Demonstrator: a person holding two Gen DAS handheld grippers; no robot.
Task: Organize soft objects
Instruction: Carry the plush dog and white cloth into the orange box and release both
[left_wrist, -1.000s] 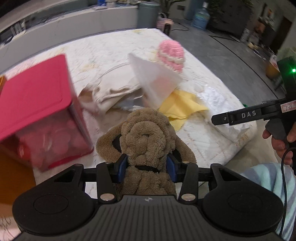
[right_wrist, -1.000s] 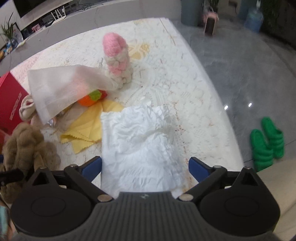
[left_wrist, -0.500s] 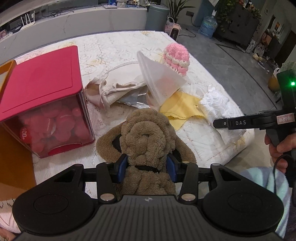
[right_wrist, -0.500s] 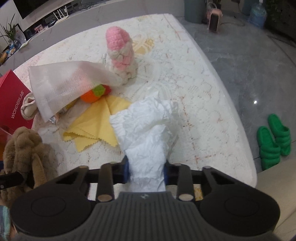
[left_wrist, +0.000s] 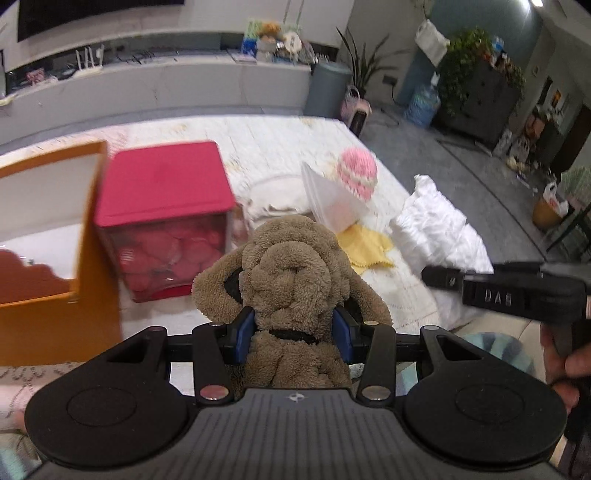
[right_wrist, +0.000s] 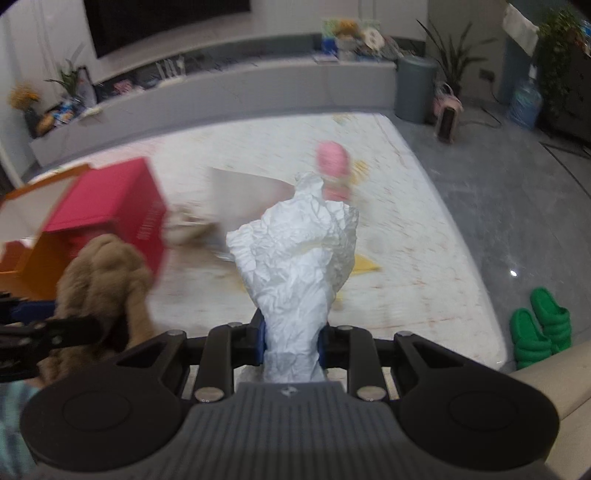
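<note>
Above table: gripped plush, tissue.

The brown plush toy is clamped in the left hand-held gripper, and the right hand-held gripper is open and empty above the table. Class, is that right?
Not quite. The right hand-held gripper is shut on the crumpled white cloth, as the right wrist view shows. The brown plush toy is indeed clamped in the left hand-held gripper.

I'm in a home living room: at twelve o'clock a long low media shelf under a dark television, potted plants at two o'clock, green slippers on the glossy floor at four.
</note>
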